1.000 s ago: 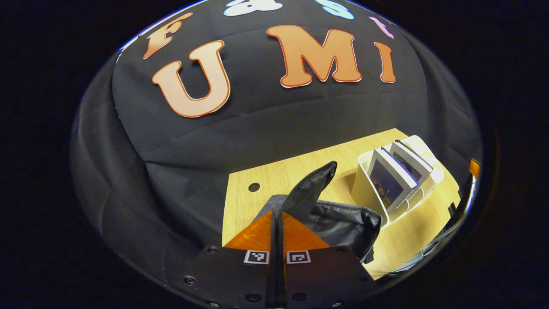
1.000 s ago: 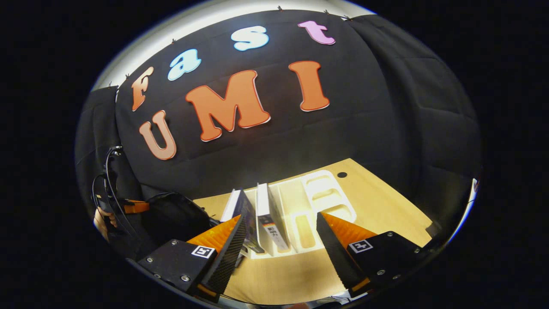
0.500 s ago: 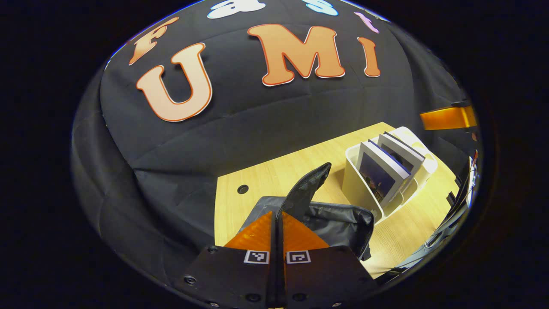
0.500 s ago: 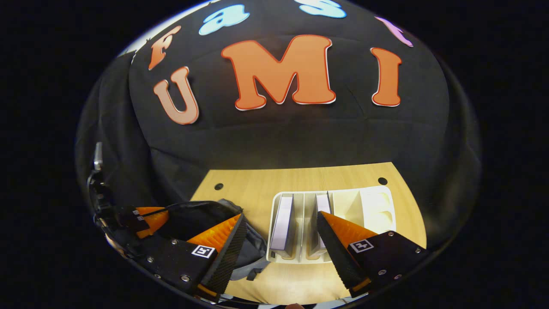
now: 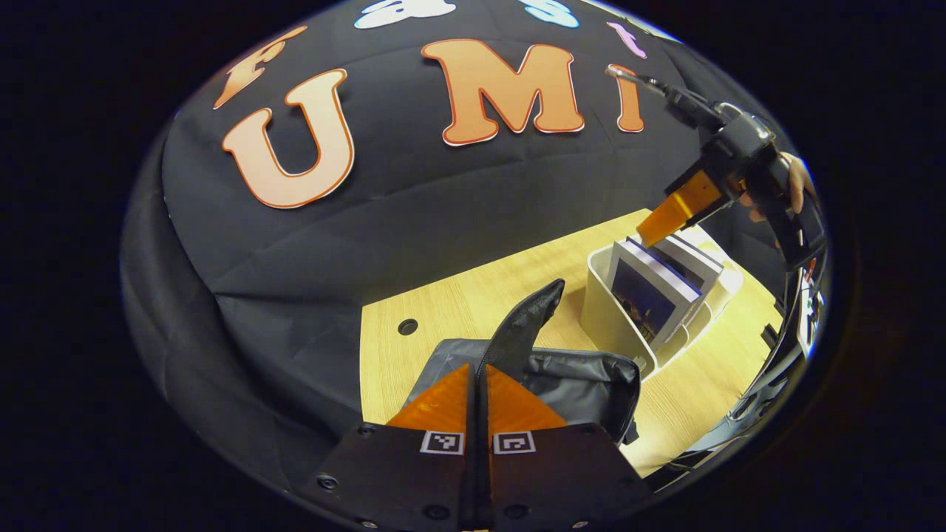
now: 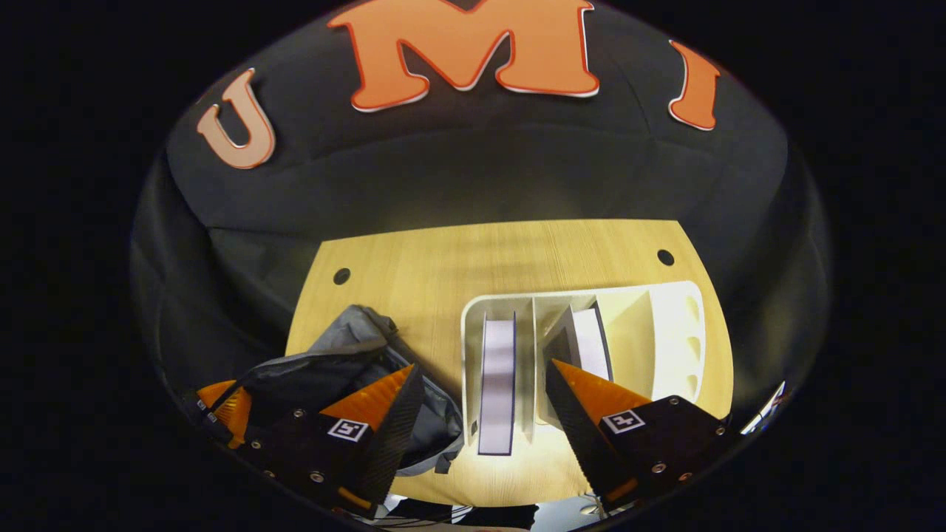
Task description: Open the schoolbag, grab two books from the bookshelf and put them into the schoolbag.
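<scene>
**Right tongs over the first book**

Your right gripper (image 6: 480, 414) hangs wide open and empty above the bookshelf (image 6: 665, 295). The first book (image 6: 497, 384) stands straight below between its fingers, long axis running away from you; the second book (image 6: 589, 332) leans just beyond. Your left gripper (image 5: 477, 373) stays pinched shut on the schoolbag (image 5: 584, 377) flap.

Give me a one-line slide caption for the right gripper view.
Open right hand-held gripper poised above two books, one book between its fingers, in a white bookshelf beside the schoolbag.
</scene>
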Demonstrator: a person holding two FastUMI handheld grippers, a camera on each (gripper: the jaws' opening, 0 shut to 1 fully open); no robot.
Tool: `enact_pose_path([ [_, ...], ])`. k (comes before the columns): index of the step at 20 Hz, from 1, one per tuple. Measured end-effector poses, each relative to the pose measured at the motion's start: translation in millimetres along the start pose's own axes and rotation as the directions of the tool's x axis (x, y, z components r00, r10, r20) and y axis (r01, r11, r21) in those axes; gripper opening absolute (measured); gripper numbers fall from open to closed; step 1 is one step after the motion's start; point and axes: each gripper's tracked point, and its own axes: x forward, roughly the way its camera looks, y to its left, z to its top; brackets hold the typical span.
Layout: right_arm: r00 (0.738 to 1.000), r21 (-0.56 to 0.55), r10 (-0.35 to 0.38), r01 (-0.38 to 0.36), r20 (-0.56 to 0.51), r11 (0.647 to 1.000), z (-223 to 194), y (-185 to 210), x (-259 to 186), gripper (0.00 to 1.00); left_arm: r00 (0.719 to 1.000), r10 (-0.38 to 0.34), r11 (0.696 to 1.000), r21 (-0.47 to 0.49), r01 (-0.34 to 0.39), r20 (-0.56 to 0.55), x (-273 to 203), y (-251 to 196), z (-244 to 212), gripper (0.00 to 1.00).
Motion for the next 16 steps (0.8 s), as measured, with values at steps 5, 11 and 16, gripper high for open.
enact_pose_path([
  [5,0.992,0.048,-0.016,0.022,-0.124,0.999,-29.4,-1.1,46.7,0.98,1.0,-0.011,1.0,-0.017,0.011,-0.017,0.9,-2.7,-7.0,0.01],
  [11,0.989,0.129,-0.041,0.06,-0.145,0.99,-41.3,-14.0,69.9,0.41,1.0,-0.007,1.0,-0.003,0.006,-0.027,1.4,-0.1,-12.1,0.01],
  [16,0.996,0.152,-0.02,0.033,-0.084,0.988,-26.6,-13.7,34.9,0.34,0.999,0.005,1.0,0.001,-0.004,-0.037,1.0,2.5,-17.6,0.01],
])
